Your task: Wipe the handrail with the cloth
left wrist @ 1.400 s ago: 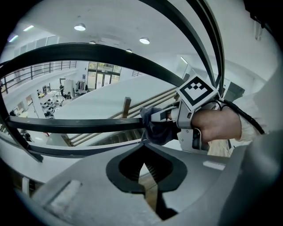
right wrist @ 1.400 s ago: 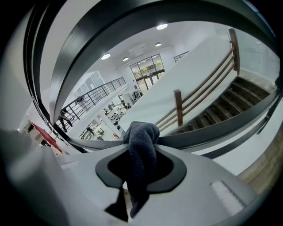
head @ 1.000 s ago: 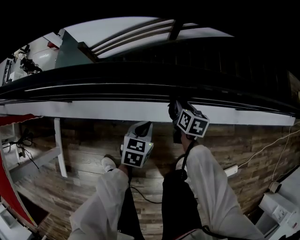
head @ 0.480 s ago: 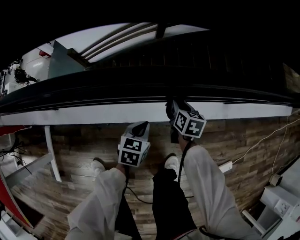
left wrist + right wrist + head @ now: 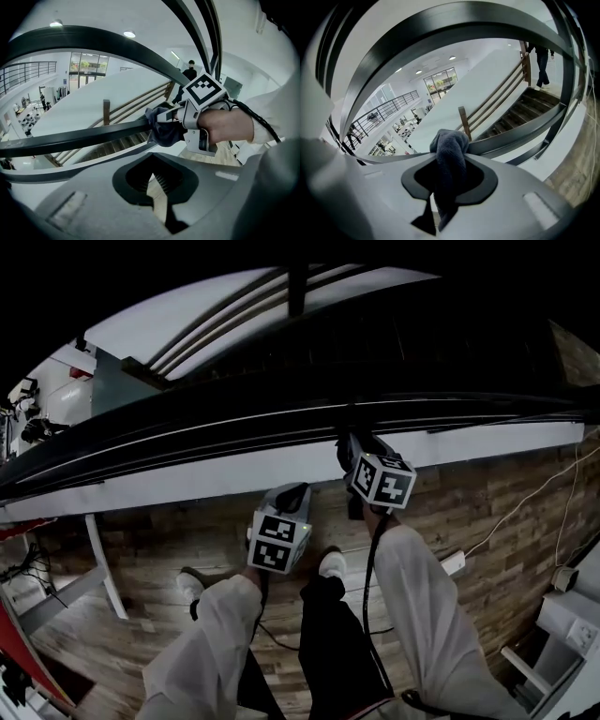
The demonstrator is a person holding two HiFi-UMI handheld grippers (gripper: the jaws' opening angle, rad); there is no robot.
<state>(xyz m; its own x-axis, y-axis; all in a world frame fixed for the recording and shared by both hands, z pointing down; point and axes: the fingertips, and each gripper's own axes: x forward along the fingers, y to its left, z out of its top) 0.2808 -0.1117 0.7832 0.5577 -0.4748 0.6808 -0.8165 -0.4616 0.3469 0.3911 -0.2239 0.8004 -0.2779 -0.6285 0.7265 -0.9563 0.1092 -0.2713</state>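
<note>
Right claw [image 5: 448, 190] with cloth [image 5: 451, 146] on crosswise handrail [image 5: 520, 133]

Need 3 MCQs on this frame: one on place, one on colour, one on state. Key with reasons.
1. Where is the cloth?
A. Loose, in neither tool
B. On the handrail, in the right tool
C. In the left tool

2. What colour is the cloth?
A. White
B. Red
C. Dark grey

3. What state is the left tool in?
A. Shut, empty
B. Shut on the cloth
C. Open around the handrail

Key:
1 B: the right gripper view shows the cloth between that tool's jaws, bunched against the handrail.
2 C: it reads dark grey in both gripper views.
3 A: the left gripper view shows its jaws together with nothing between them.
</note>
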